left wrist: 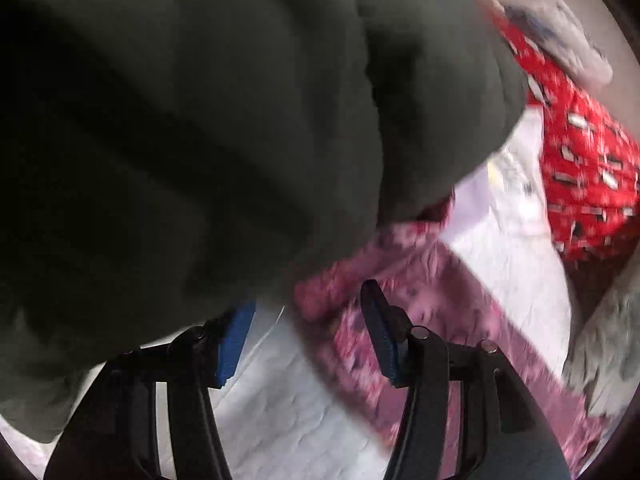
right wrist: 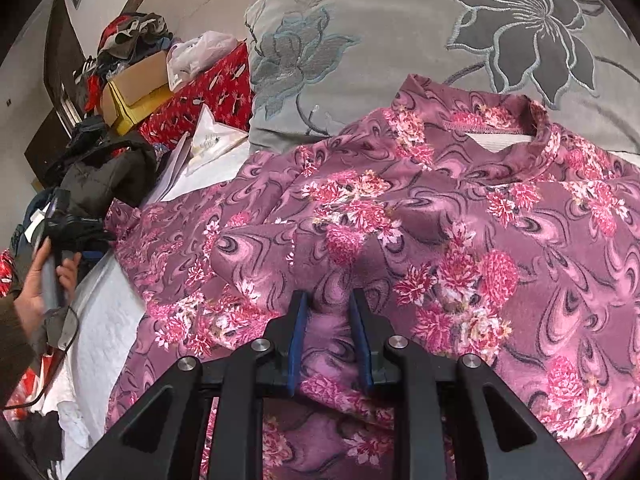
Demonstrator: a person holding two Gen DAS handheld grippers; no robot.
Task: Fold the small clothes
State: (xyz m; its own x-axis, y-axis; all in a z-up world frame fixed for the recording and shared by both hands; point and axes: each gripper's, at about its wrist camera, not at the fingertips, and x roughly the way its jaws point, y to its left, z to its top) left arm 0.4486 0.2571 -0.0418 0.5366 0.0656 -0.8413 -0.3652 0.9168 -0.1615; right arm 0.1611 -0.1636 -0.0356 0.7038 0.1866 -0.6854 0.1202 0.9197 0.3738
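Spread across the white sheet (right wrist: 108, 320), filling centre and right of frame: pink floral top (right wrist: 400, 220), a raised fold pinched by right gripper (right wrist: 330, 312). Left gripper (left wrist: 304, 332), jaws parted and gripping nothing, under a dark garment (left wrist: 200, 120) at left; view blurred.

The right tongs (right wrist: 329, 322) pinch a raised fold of the floral top (right wrist: 400, 220), blue pads pressed on the cloth. The top lies spread on the bed, collar at one o'clock against a grey flowered pillow (right wrist: 380, 32). At nine o'clock a hand (right wrist: 44, 280) holds the left tongs (right wrist: 70, 226). A red box (right wrist: 200, 96) sits at eleven o'clock.
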